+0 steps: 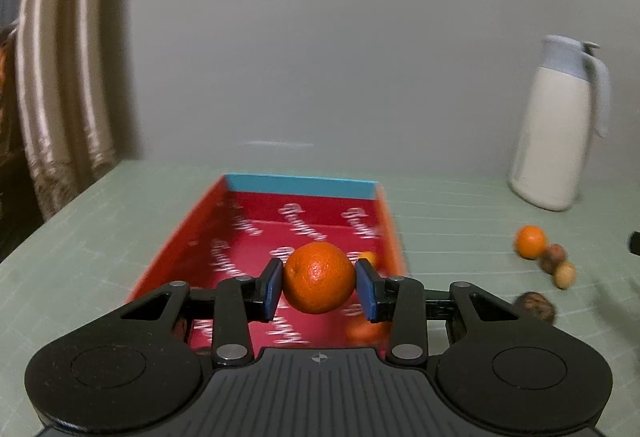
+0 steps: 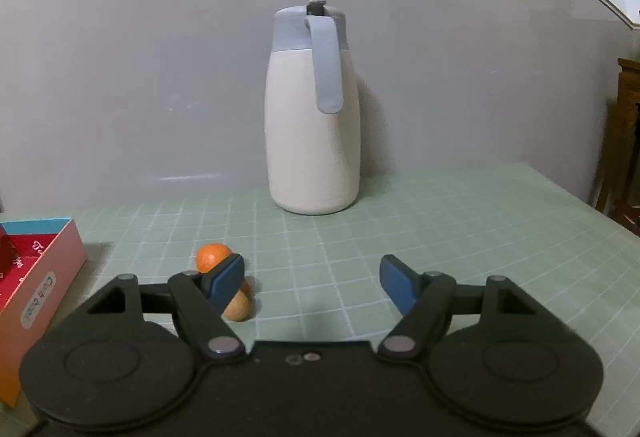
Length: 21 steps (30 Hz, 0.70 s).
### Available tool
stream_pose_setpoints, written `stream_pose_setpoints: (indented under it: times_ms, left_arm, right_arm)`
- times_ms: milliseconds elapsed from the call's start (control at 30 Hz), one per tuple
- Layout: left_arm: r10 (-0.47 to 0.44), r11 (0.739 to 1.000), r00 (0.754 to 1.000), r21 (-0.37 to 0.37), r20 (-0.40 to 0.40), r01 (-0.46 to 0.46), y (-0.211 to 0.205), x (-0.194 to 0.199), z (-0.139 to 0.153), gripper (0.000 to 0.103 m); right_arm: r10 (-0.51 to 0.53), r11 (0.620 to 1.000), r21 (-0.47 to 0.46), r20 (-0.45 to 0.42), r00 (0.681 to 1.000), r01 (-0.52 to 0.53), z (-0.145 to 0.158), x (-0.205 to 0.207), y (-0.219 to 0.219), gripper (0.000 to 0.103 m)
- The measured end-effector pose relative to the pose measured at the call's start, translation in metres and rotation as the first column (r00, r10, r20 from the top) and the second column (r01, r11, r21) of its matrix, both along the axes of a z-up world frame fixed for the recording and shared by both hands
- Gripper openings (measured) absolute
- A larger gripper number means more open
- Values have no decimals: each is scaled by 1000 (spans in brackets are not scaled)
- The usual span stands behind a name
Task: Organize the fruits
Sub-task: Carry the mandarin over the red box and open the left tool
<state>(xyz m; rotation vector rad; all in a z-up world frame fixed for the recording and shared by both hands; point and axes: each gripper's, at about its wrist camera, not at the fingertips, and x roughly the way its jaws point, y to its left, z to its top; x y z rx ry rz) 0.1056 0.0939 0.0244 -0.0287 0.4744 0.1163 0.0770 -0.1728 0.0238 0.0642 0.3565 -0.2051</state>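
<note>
— Green gridded tabletop (image 2: 440, 221), grey wall behind, a white jug (image 2: 314, 125) standing at the centre of the right view. Where's the fruit?

— One orange (image 1: 319, 278) sits pinched between the blue pads of the left tongs (image 1: 320, 283), at the middle of the left view, hanging over the red box (image 1: 280, 221) with the blue end. It looks ready to be dropped in.

— Why that box?

— Likely it's the collecting spot: at least one more orange fruit already lies inside, low right of the held one, though blurred.

— And the right tongs (image 2: 312, 283)?

— Spread apart, holding nothing. They hover over bare tabletop, with a small orange (image 2: 211, 257) and a tan fruit (image 2: 238, 308) just behind the left pad, lower left of centre.

— So that's the next target?

— Probably; those loose pieces, plus brown ones at the right of the left view, are not yet in the box.
</note>
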Motion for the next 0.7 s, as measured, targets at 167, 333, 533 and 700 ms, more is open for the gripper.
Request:
stream_pose_setpoints:
  times_ms: [167, 333, 533, 700]
  left_arm:
    - [59, 998, 998, -14, -10, -59, 20, 1, -6, 40]
    - [94, 996, 995, 0, 27, -94, 24, -2, -5, 71]
    - [68, 998, 997, 1, 40, -68, 14, -12, 0, 79]
    - [66, 998, 997, 21, 50, -67, 9, -18, 2, 86]
  right_arm:
    - [22, 1000, -5, 5, 1000, -22, 1, -1, 10, 74]
    - [45, 999, -28, 3, 999, -45, 0, -2, 17, 75]
    - [67, 997, -31, -8, 998, -67, 0, -3, 17, 75]
    - [117, 993, -27, -41, 992, -118, -3, -2, 19, 75]
